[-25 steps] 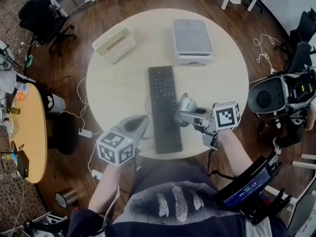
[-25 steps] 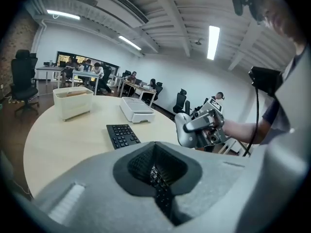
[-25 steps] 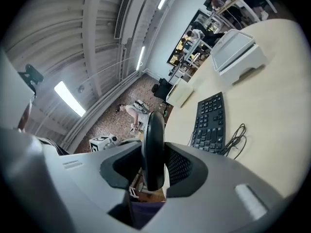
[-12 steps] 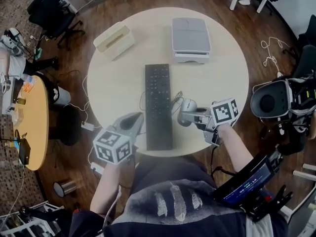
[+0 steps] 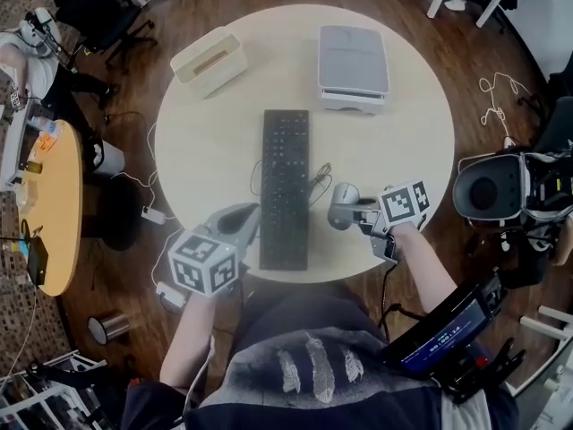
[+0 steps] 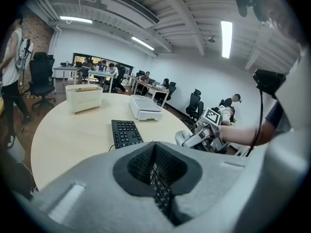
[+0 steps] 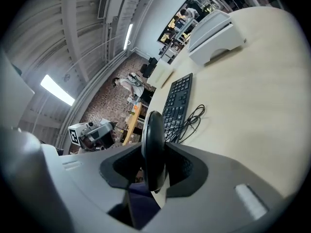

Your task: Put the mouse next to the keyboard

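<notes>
Mouse [image 7: 154, 144] is sitting clamped in my right gripper [image 5: 347, 211] at the keyboard's [image 5: 285, 186] four o'clock, near the looped cable [image 5: 320, 180]; I'm aiming to settle it flat before releasing, and my left gripper [image 5: 235, 229] is idling closed at seven o'clock

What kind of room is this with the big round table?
Most likely an open office: a keyboard lies on the round table, black office chairs stand around, and people sit working farther back.

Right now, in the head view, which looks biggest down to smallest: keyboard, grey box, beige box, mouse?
1. keyboard, the longest.
2. grey box, close to it in area, so those two are unsure.
3. beige box.
4. mouse, clearly smallest.
</notes>
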`<state>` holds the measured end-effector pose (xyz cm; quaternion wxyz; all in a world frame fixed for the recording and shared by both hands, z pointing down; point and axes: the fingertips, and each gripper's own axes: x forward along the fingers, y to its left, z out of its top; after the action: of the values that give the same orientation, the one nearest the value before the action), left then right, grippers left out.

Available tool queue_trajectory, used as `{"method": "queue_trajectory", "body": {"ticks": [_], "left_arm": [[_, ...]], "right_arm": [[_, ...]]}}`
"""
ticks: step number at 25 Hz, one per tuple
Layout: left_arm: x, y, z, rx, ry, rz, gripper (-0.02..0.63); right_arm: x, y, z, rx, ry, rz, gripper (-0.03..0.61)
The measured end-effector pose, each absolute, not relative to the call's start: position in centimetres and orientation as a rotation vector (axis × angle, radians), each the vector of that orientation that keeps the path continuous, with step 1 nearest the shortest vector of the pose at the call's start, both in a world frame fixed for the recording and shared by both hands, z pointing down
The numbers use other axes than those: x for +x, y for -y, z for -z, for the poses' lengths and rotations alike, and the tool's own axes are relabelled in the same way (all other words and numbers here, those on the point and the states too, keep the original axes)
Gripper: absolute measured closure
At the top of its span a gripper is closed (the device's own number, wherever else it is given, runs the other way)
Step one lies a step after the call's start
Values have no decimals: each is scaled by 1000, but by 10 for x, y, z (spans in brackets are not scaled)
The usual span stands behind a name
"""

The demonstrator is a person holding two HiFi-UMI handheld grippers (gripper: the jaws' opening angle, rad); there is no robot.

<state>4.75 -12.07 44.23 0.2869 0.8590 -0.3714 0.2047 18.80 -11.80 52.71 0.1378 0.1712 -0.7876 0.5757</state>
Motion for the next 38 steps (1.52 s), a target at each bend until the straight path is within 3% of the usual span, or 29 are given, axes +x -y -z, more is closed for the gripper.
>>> {"method": "queue_trajectory", "body": {"ticks": [22,38], "left_arm": [[44,178,-489,2187,845,-358,614],[39,180,-496,2395,830,-539,614]], "right_arm": [[210,149,-618,655,1954,-1726,439],[235,162,-620,1022,2054,-1446,400]]}}
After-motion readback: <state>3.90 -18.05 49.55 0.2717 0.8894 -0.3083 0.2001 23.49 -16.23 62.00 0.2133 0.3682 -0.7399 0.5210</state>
